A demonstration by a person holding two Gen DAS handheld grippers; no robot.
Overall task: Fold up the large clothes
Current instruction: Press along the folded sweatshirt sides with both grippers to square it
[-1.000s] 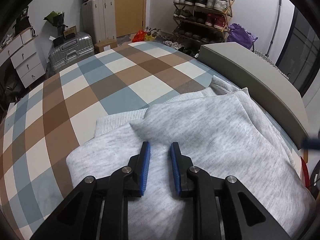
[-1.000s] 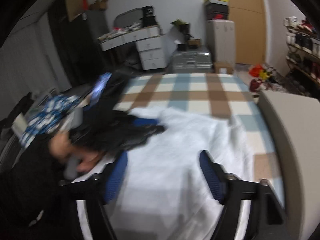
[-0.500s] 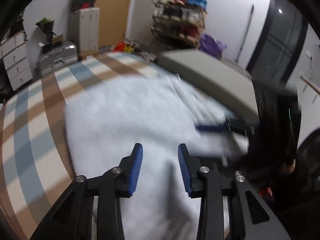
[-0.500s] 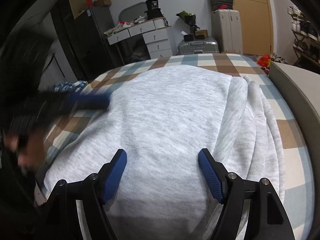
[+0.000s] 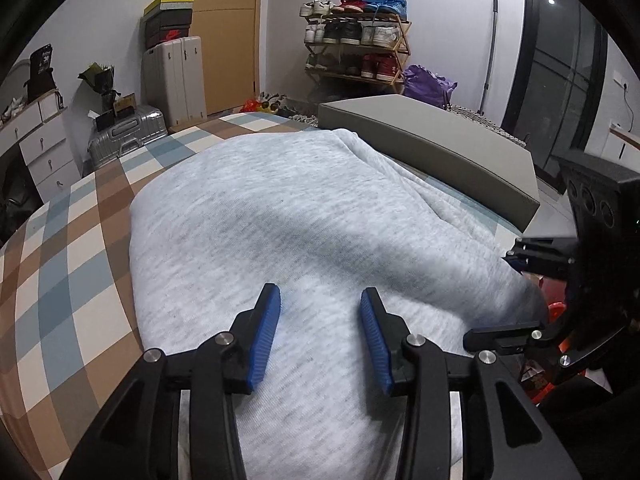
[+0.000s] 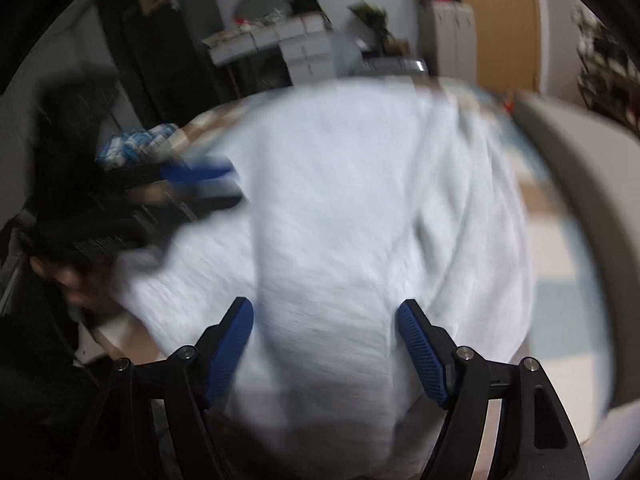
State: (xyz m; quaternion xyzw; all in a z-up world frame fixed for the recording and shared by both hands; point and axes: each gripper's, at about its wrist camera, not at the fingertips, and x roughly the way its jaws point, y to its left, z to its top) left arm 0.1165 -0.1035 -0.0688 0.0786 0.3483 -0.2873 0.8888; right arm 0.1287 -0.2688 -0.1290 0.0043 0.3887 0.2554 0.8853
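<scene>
Left wrist view: a grey sweatshirt [image 5: 304,216] lies folded on the checked bedspread [image 5: 76,248].
On its left the bedspread shows bare; over the cloth's near part the left gripper [image 5: 320,334] hovers, jaws opening, nothing pinched between them. Further right the right gripper [image 6: 325,354] stands wide apart and released above the same blurred cloth, a grey headboard [image 5: 436,148] beyond.

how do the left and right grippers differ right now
The left gripper has its fingers set narrower and its jaws are opening; the right gripper stands clearly wider. The left wrist view is sharp, while the right wrist view is smeared by motion blur. Both have blue pads on black arms, point down over the grey sweatshirt on the checked bedspread, and neither pinches any cloth.
</scene>
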